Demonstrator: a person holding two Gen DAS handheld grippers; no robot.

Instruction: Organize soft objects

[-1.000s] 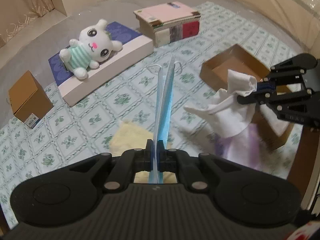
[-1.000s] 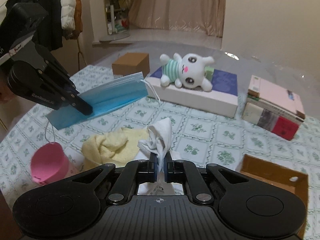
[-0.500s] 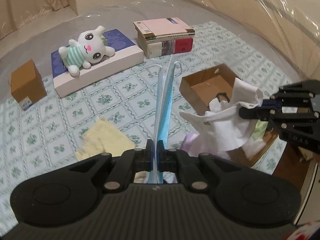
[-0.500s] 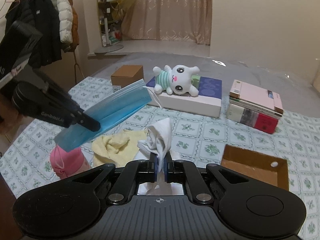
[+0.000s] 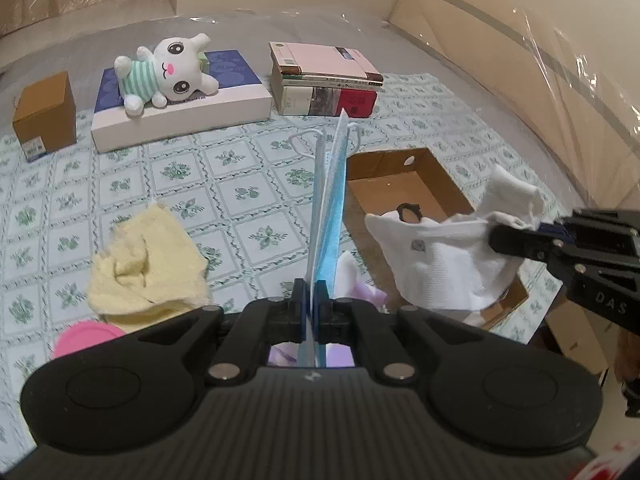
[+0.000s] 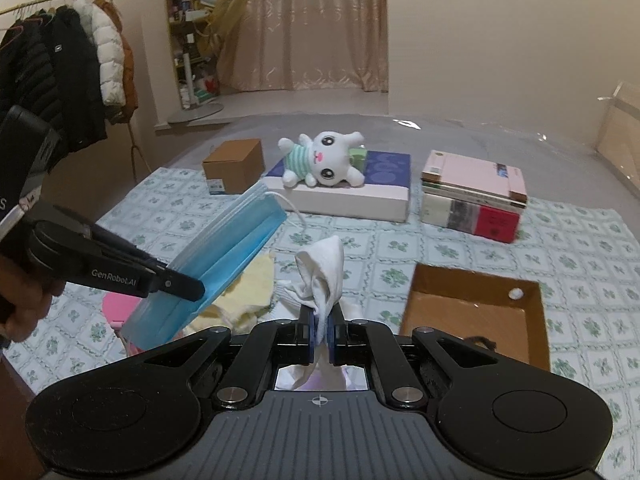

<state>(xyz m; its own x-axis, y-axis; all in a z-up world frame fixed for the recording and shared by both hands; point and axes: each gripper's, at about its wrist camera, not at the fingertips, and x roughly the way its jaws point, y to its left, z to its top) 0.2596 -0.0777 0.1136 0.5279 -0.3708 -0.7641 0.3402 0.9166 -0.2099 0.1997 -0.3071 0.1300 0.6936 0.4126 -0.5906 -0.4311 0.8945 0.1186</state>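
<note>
My left gripper [image 5: 311, 294] is shut on a blue face mask [image 5: 329, 216], which stands edge-on above the patterned cloth; the right wrist view shows that mask [image 6: 224, 264] held up at the left. My right gripper [image 6: 320, 322] is shut on a white sock [image 6: 322, 276]. From the left wrist view the sock [image 5: 444, 256] hangs over the near end of an open cardboard box [image 5: 400, 192]. A yellow cloth [image 5: 144, 260] and a pink round thing [image 5: 86, 338] lie on the cloth at the left. A pale purple item [image 5: 360, 288] lies under the mask.
A white plush bunny [image 5: 168, 74] lies on a flat blue-and-white box [image 5: 180, 108] at the back. A stack of books [image 5: 324, 80] is beside it and a small brown carton [image 5: 46, 114] stands far left. A small black ring [image 5: 409, 212] lies in the open box.
Both grippers have carried their items to the right: the mask and the sock have come from over the yellow cloth to the open box. The left gripper has rolled.
</note>
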